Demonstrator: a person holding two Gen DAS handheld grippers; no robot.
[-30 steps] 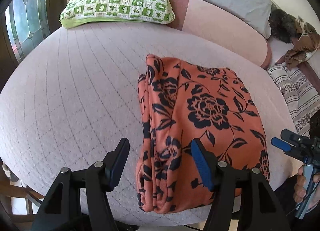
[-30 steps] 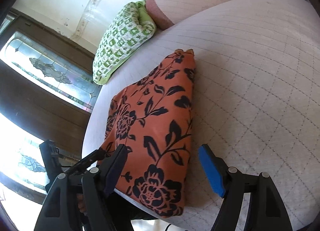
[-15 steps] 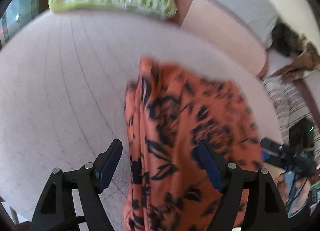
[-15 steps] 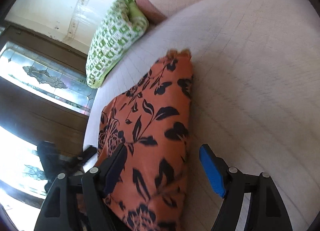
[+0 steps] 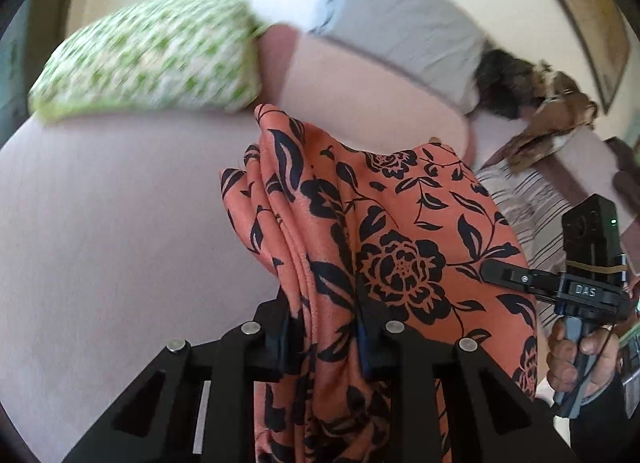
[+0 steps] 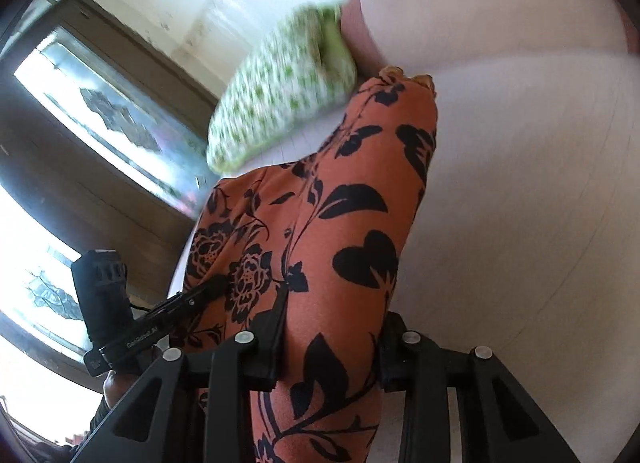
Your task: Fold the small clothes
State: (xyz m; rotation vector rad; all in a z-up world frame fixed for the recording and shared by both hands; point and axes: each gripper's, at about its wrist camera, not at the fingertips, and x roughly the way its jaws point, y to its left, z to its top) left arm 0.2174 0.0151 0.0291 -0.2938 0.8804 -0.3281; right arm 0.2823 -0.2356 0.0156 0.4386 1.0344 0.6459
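Gripping the near edge of the orange floral garment (image 5: 400, 223) with both tools, I begin the fold that carries this edge toward the far end.

Left claw (image 5: 322, 337): jaws closing, with a bunched ridge of several cloth layers between the pads; the pads press the fabric from both sides, so I read this as a clamp on the garment's left near corner.

Right claw (image 6: 332, 347): jaws closing on the right near corner, a thick band of cloth filling the gap between them. In the left wrist view the same tool shows at the right edge, held by my right hand (image 5: 580, 363).

Garment: already doubled lengthwise, it lies on the pale quilted bed cover (image 5: 120, 243), near end raised at the claws, far end resting flat just short of the green checked pillow (image 5: 152, 63) and the pink bolster (image 5: 360, 95). A grey pillow (image 5: 400, 15) lies farther back.

Doing the step well, as I judge it:
- Keep both corners at equal height so the leading edge stays straight.
- Hold every layer; a slipped inner layer would splay the stack.
- Carry the edge in an arc toward the far end and let the crease form about midway.
- Set the near edge down square on the far edge before parting the jaws.

Motion blur softens the pillows; the cloth at the pads is sharp.
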